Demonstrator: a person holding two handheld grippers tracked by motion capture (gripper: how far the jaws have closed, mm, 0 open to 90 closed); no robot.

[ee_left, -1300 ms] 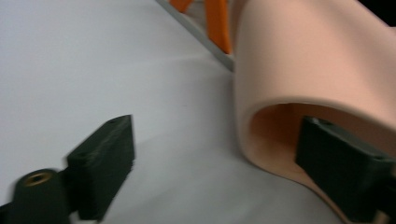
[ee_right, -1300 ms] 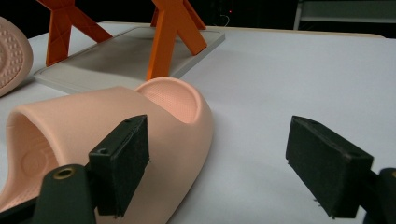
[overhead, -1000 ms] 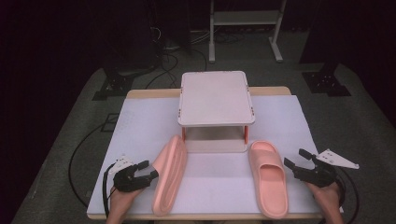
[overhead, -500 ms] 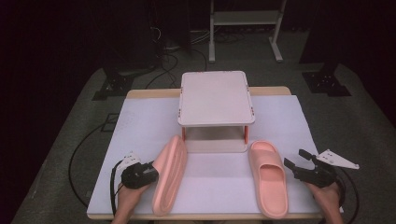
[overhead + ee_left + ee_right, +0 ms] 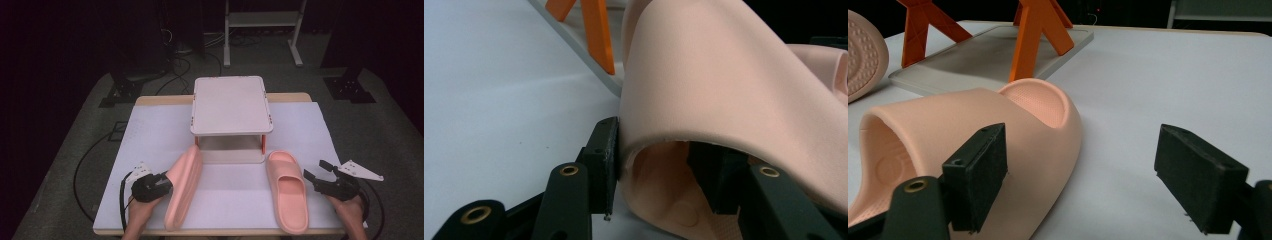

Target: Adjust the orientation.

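Two pink foam slippers lie on the white table sheet. The left slipper (image 5: 182, 192) stands tipped on its side edge. My left gripper (image 5: 167, 184) is at its strap (image 5: 724, 85). One jaw presses the strap's outer wall and the other sits inside the opening, with a gap left, so the left gripper (image 5: 654, 155) is part-way open. The right slipper (image 5: 287, 192) lies flat, sole down. My right gripper (image 5: 312, 176) stands open just right of it. In the right gripper view the right gripper's (image 5: 1080, 170) left jaw is beside the slipper's (image 5: 1013, 125) strap, and nothing lies between the jaws.
A small white shelf stand (image 5: 231, 104) on orange legs (image 5: 1035, 35) stands behind the slippers at the table's middle, with its base plate (image 5: 988, 57) close to their toes. Bare white sheet (image 5: 150, 135) lies to both sides. Cables and equipment stands are on the dark floor.
My left gripper has moved right from beside the tipped slipper onto its strap, and its jaws have narrowed. The right gripper and both slippers have stayed put.
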